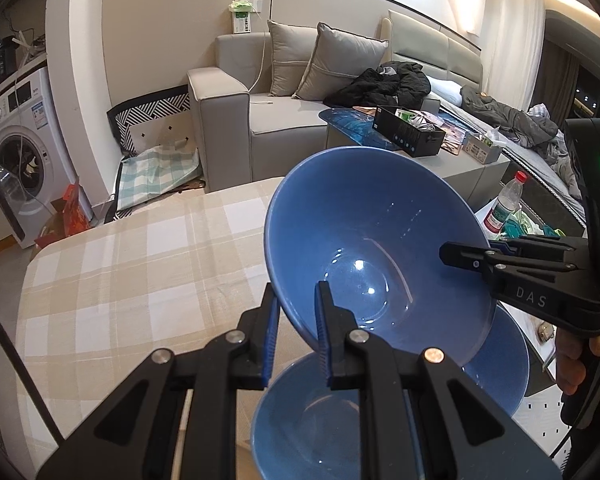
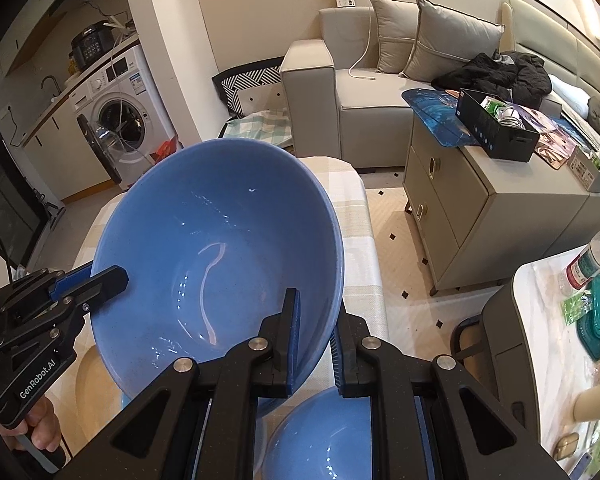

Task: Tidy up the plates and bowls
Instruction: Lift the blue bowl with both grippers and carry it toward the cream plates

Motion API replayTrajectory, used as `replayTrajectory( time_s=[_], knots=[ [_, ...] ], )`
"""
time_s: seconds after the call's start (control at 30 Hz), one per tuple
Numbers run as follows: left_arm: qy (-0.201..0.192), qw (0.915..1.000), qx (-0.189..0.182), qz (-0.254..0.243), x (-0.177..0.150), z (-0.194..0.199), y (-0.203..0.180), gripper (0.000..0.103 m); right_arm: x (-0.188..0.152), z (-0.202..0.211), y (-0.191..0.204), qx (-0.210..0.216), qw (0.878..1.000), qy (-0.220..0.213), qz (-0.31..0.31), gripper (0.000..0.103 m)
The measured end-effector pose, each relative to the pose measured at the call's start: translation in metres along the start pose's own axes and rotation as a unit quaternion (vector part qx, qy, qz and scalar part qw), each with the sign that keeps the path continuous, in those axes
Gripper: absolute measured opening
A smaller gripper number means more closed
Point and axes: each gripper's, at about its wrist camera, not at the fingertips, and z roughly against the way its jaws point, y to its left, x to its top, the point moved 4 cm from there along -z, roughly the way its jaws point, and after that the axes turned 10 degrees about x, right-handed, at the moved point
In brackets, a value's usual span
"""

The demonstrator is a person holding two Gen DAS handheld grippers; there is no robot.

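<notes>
Both grippers angled down over checked tablecloth. Left gripper clamped on near rim of tilted blue bowl; right gripper clamped on opposite rim. Bowl held off the table, above a second blue bowl lying below. Legible: "DAS" on right gripper body, "GenRobot.AI" on left.

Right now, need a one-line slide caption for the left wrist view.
Both tongs, left and right, grip a tilted blue bowl by opposite rims above two more bowls.
</notes>
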Motion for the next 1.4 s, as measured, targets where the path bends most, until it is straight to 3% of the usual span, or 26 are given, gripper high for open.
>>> replayTrajectory(
  time_s=[0.8, 1.4],
  knots=[
    [0.01, 0.9997, 0.015, 0.013, -0.065, 0.036, 0.027, 0.015, -0.057, 0.003, 0.055, 0.017, 0.999, 0.026, 0.026, 0.014],
    [0.023, 0.9995, 0.014, 0.016, -0.1, 0.042, 0.03, 0.015, -0.09, -0.006, 0.067, 0.008, 0.998, 0.051, 0.042, 0.014]
  ],
)
